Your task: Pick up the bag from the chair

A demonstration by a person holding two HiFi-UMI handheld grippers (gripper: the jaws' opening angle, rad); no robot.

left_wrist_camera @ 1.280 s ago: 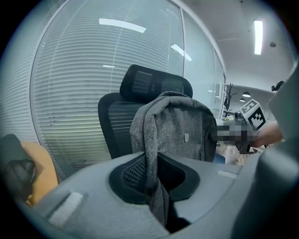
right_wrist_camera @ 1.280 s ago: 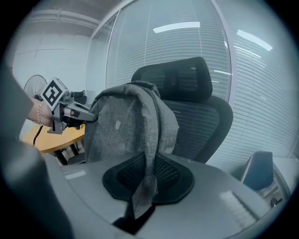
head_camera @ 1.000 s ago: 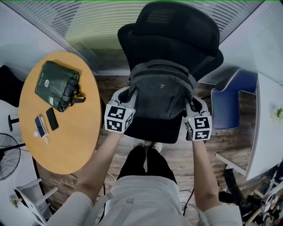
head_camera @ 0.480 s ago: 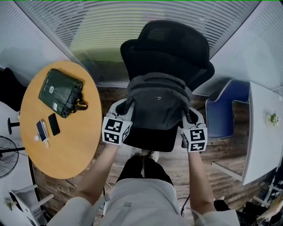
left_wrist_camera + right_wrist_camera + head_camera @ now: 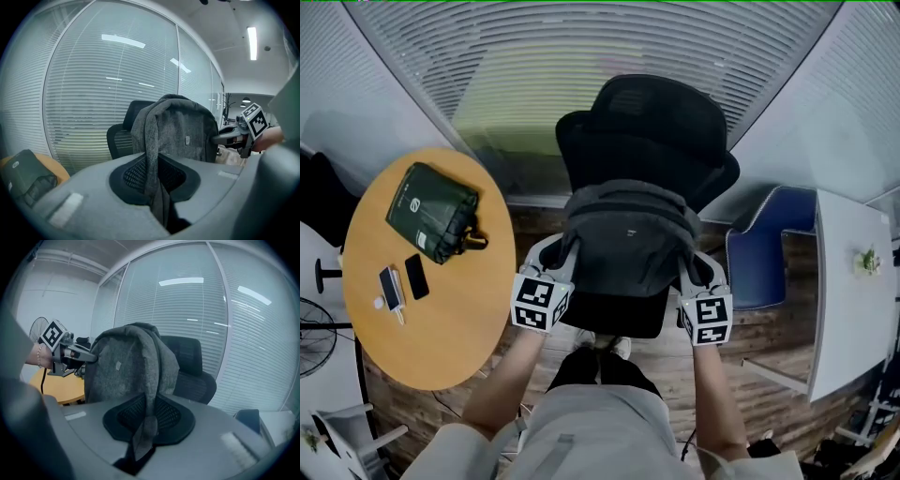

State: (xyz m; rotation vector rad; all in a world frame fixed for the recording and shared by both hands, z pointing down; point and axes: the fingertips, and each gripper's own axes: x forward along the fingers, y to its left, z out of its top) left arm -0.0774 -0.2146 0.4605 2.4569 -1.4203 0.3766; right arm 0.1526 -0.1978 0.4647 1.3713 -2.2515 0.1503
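At far left, a green pouch (image 5: 431,211) lies on the round table (image 5: 441,328). Next, my left gripper (image 5: 569,249) is clenched on one strap of the grey bag (image 5: 628,239), which hangs upright between my grippers over the black chair (image 5: 647,122) seat. My right gripper (image 5: 686,264) pinches the other strap.

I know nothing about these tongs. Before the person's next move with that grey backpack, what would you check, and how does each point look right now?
1. Grip of left tongs on a strap of the grey fabric backpack: ok, pinched.
2. Grip of right tongs on the other strap: ok, pinched.
3. Backpack hanging level between them: ok.
4. Backpack bottom clear of the black office chair: cannot tell, hidden.
5. The round wooden table apart from the left tongs: ok.
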